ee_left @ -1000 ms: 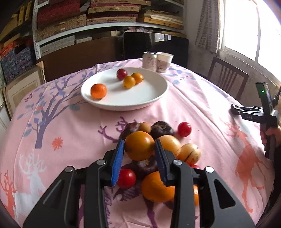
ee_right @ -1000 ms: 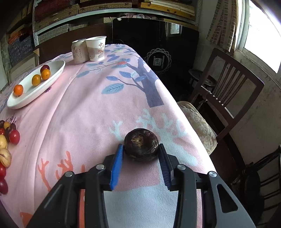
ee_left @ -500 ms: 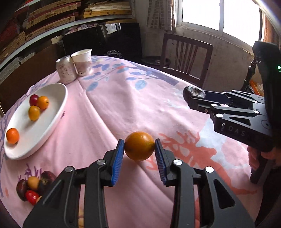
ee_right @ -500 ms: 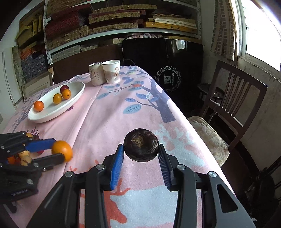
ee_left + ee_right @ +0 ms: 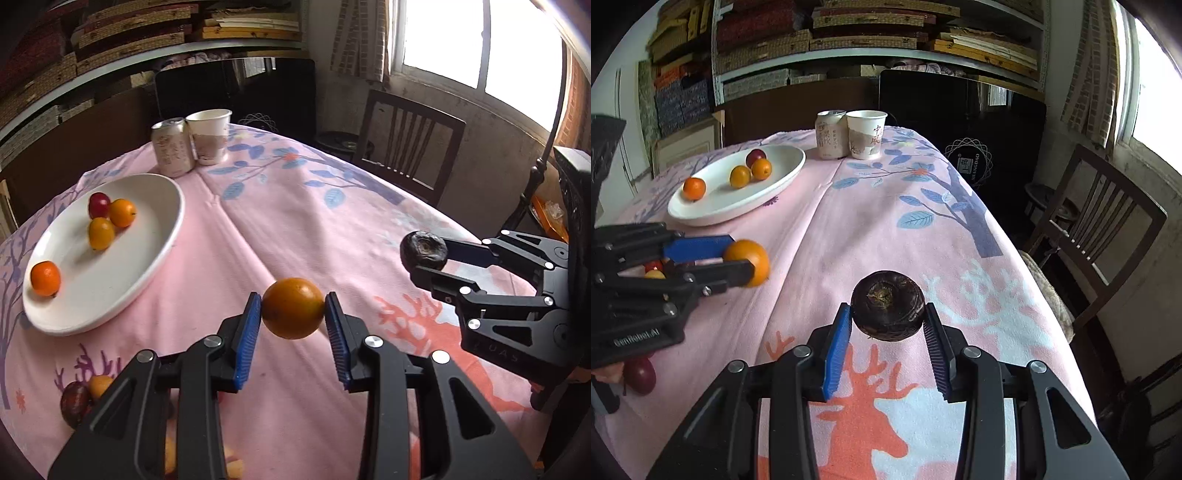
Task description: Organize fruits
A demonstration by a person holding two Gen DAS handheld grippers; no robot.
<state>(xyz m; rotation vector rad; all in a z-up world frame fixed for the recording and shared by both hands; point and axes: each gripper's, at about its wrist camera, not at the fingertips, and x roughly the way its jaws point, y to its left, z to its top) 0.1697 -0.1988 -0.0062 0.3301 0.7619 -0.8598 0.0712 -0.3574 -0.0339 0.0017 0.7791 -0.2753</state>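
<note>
Left tool clamps an orange, right tool a dark fruit, both lifted off the bench, probably for the plate.

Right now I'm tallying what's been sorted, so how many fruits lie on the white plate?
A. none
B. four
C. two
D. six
B: the white plate holds four fruits, three orange ones and a dark red one; the orange and the dark fruit are in the grippers.
</note>
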